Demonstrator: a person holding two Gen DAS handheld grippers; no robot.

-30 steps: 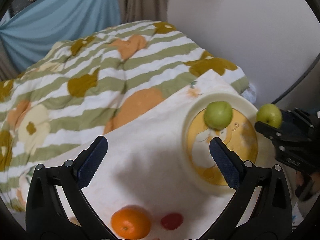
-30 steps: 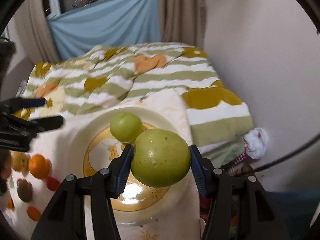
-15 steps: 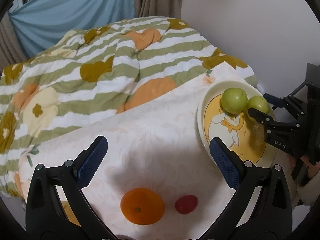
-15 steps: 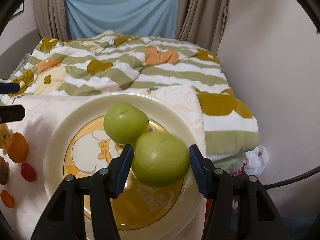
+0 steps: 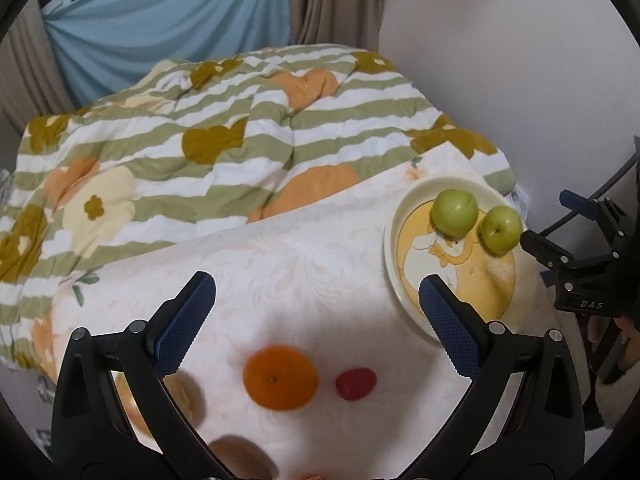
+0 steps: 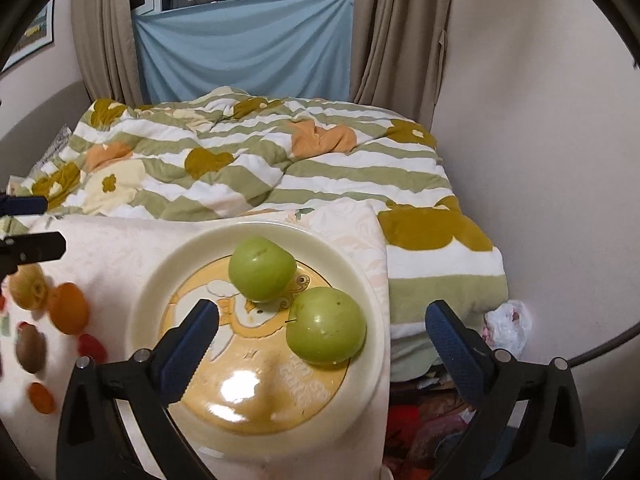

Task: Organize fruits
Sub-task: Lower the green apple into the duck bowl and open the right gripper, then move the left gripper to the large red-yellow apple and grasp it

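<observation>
Two green apples [image 6: 262, 274] [image 6: 326, 324] lie side by side on the cream and yellow plate [image 6: 160, 280]. My right gripper [image 6: 322, 310] hangs just above the nearer apple. Its jaws are opening and stand wide on either side of the apple, with neither pad touching it. In the left wrist view the right gripper [image 5: 546, 216] sits at the plate's right edge [image 5: 394, 240], beside the apples [image 5: 456, 212] [image 5: 501, 230]. My left gripper [image 5: 315, 282] is open and holds nothing, above an orange [image 5: 280, 378] and a small red fruit [image 5: 355, 384] on the white cloth.
More fruit lies left of the plate: a yellowish fruit [image 6: 28, 286], a brown kiwi [image 6: 30, 346] and a small orange one [image 6: 40, 398]. A striped quilt [image 6: 260, 168] covers the bed behind. The wall is close on the right, with clutter on the floor [image 6: 504, 324].
The right gripper's jaws have spread and let go of the green apple, which now rests on the plate beside the first one. The left gripper has shifted left, away from the plate.
</observation>
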